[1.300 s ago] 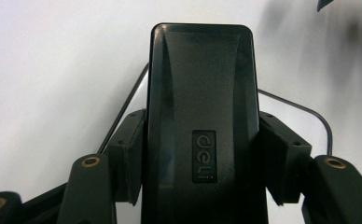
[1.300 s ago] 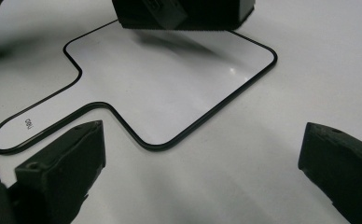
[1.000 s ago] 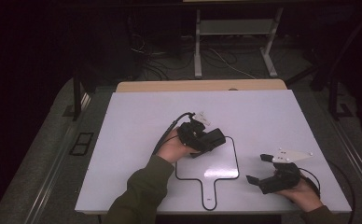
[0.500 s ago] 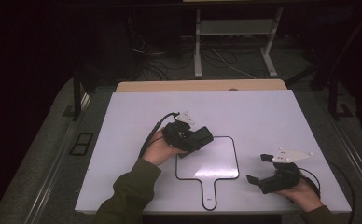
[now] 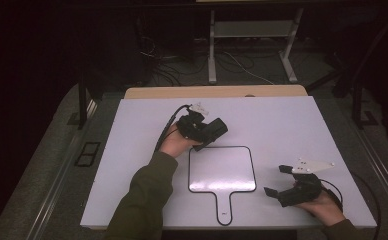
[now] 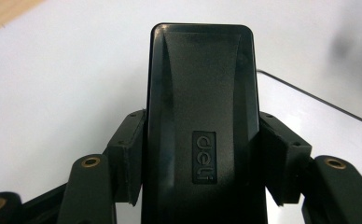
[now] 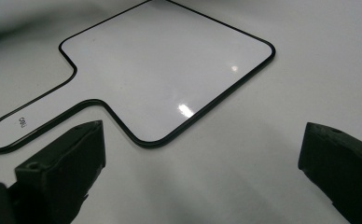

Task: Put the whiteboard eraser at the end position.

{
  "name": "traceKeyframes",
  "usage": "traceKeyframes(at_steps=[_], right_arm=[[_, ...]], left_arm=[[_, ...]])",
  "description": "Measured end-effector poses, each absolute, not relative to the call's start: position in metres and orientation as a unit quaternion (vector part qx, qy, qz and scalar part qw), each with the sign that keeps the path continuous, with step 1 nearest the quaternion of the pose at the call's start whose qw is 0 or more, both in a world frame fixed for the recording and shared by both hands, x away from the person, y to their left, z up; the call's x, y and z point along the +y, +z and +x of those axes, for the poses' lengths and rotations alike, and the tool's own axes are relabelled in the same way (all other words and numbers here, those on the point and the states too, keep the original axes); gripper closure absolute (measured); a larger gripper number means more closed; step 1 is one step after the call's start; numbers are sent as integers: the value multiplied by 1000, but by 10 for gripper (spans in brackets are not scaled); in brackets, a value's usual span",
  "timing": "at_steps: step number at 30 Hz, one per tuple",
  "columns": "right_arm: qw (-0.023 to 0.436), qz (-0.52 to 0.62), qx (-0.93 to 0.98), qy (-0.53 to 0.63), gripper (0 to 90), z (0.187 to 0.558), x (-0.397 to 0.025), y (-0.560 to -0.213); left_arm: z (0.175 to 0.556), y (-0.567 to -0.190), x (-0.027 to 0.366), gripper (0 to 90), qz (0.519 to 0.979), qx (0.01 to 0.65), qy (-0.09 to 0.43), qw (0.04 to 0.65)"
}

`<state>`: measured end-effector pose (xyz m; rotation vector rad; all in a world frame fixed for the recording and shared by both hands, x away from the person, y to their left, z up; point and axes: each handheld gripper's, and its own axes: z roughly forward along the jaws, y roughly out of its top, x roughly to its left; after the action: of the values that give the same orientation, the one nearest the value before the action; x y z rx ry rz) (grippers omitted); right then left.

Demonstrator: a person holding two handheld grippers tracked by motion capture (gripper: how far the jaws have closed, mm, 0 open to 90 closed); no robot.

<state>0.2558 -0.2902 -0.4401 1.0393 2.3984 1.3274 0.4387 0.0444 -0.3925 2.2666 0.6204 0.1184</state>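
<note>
The black eraser [image 6: 200, 126] is a smooth oblong block w/ rounded corners and an embossed "deli" mark on its top face; the left hand-held gripper [image 5: 209, 131] has it clamped by both long sides, held just beyond the far-left corner of the small whiteboard [image 5: 222, 169], close over the white surface [image 5: 282, 125]. Left gripper view gives the logo and pad contact up close; high view shows the eraser as no more than a dark block. Right gripper view shows the board's thin black rim, paddle handle w/ small print, and glare spots. The right hand-held gripper [image 5: 277, 181] sits near the board's right edge, jaws wide apart, nothing between. Count: 1 eraser, 1 whiteboard, 2 grippers.
</note>
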Motion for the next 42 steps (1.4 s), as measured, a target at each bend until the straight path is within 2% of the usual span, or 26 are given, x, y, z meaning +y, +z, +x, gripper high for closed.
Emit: traceKeyframes(at_steps=[15,33,37,42], right_arm=[[99,349,809,462,0,253,-289,-437],[103,349,810,461,0,253,-290,-437],[102,349,809,462,0,253,-290,-436],[102,349,809,462,0,253,-290,-437]], left_arm=[[499,-406,-4,389,905,239,74,344],[521,-431,-12,388,918,265,79,285],[523,-432,-9,381,913,271,73,297],[521,-424,-5,287,895,286,68,335]])
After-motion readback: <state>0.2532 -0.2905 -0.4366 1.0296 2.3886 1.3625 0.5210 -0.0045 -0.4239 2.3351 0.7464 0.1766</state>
